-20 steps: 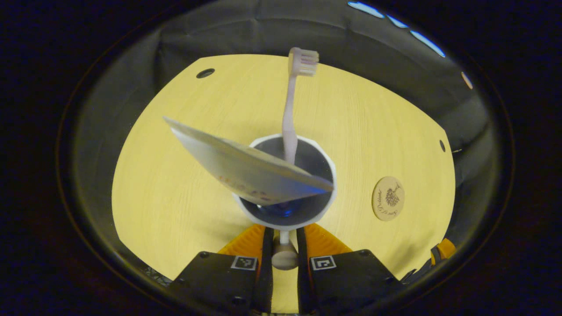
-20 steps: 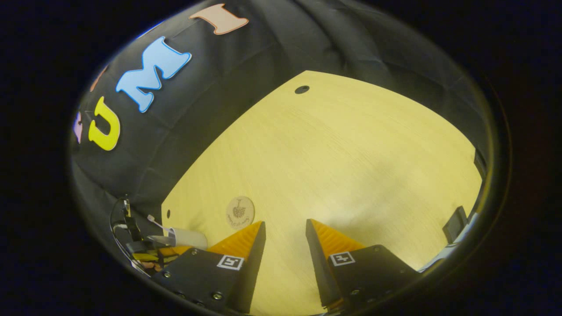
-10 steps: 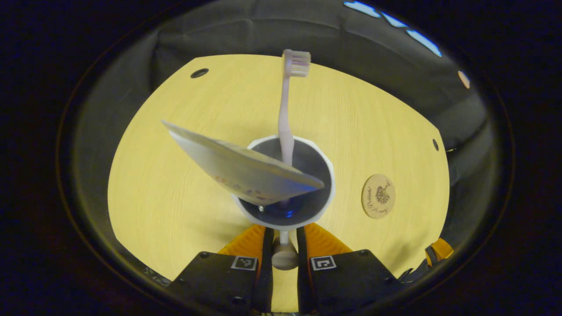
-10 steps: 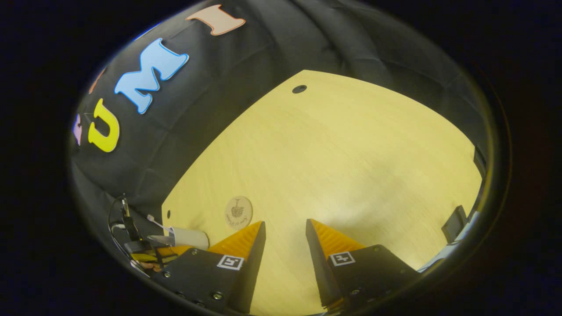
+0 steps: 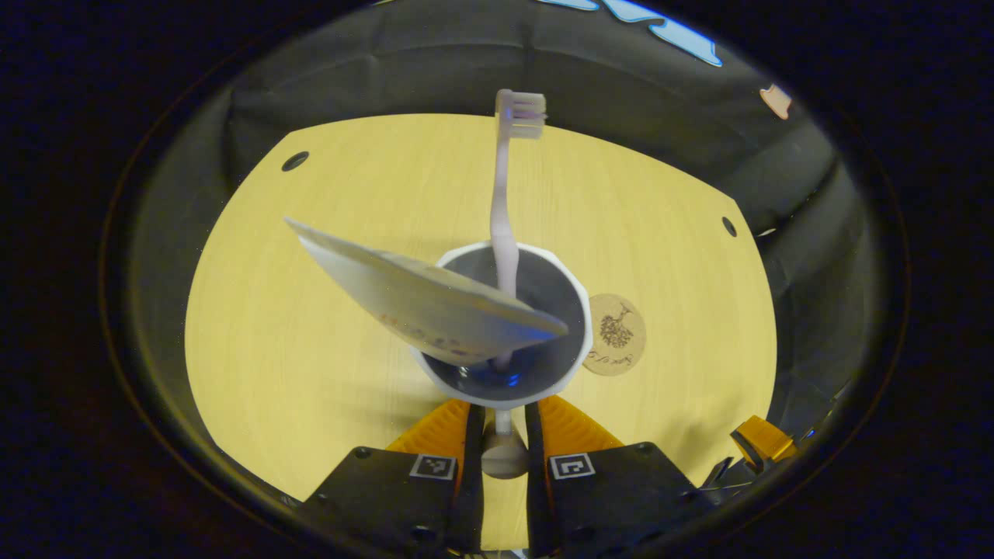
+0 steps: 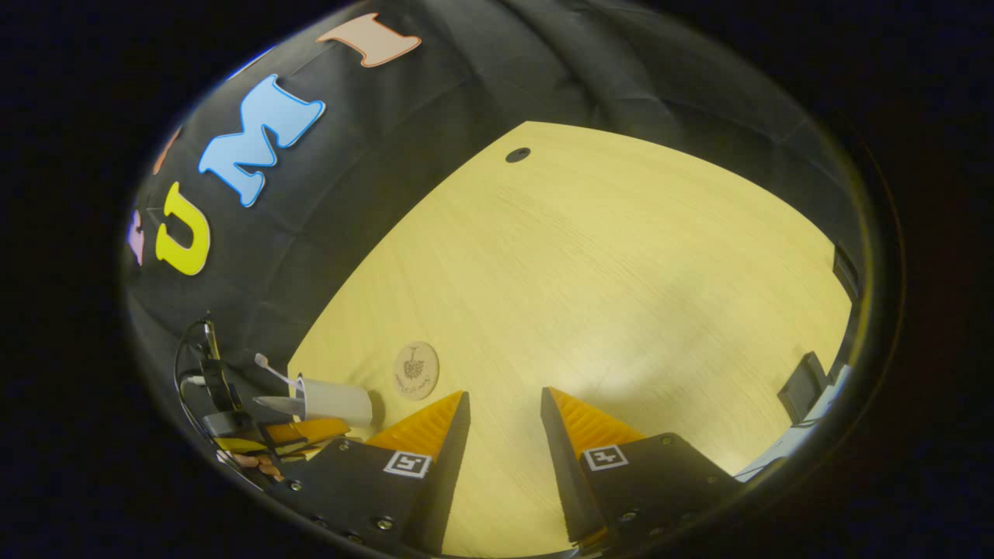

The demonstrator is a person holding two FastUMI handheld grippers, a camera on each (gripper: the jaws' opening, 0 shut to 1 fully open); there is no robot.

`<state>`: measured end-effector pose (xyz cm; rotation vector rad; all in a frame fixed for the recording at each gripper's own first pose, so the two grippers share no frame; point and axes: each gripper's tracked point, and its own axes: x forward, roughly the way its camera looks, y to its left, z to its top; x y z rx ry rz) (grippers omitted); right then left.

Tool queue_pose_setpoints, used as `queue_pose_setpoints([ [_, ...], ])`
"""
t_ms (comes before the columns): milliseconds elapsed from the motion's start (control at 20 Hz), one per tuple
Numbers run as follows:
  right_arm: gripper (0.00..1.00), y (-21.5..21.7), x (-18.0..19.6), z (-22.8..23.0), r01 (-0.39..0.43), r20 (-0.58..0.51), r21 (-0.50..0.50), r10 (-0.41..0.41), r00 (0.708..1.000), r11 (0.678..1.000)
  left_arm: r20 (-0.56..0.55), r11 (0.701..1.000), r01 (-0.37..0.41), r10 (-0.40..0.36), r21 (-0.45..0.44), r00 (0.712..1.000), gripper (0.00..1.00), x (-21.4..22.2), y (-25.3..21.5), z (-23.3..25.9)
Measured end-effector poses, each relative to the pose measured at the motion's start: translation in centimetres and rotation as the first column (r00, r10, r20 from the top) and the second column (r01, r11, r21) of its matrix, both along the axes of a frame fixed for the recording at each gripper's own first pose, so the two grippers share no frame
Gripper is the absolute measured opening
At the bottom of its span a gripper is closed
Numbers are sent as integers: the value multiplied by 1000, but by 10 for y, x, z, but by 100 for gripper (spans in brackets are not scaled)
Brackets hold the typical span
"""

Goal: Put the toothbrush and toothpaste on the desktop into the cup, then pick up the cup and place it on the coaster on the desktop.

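Note:
My left gripper is shut on the thin handle of the white cup, which sits right in front of its fingers. A pale toothbrush stands in the cup, bristles up. The toothpaste tube leans out over the rim to the left. The round wooden coaster lies on the desktop just right of the cup, its left edge hidden behind the rim. In the right gripper view the cup is at the lower left, close to the coaster. My right gripper hangs open over bare desktop.
The yellow wooden desktop has small dark holes near its far corners. Black cloth walls surround it. A finger of the right gripper shows at the lower right of the left gripper view.
The left gripper has carried the cup with the toothbrush and toothpaste to the right, so the coaster now lies right beside the cup's rim. The right gripper has barely moved.

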<state>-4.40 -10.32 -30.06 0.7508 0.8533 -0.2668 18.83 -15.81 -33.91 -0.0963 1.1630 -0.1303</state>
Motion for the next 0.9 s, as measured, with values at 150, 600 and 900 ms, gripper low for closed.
queue_pose_setpoints([
  [150,56,-9,-6,-2,28,-3,17,-28,1000,999,14,998,57,-57,19,998,29,1,-22,7],
  [600,57,-55,-35,-11,135,-32,32,-134,990,990,-14,982,178,-178,59,984,30,2,-95,-18],
  [900,57,-68,-38,-10,143,-34,24,-142,989,989,-39,975,205,-202,88,979,30,0,-112,-33],
])
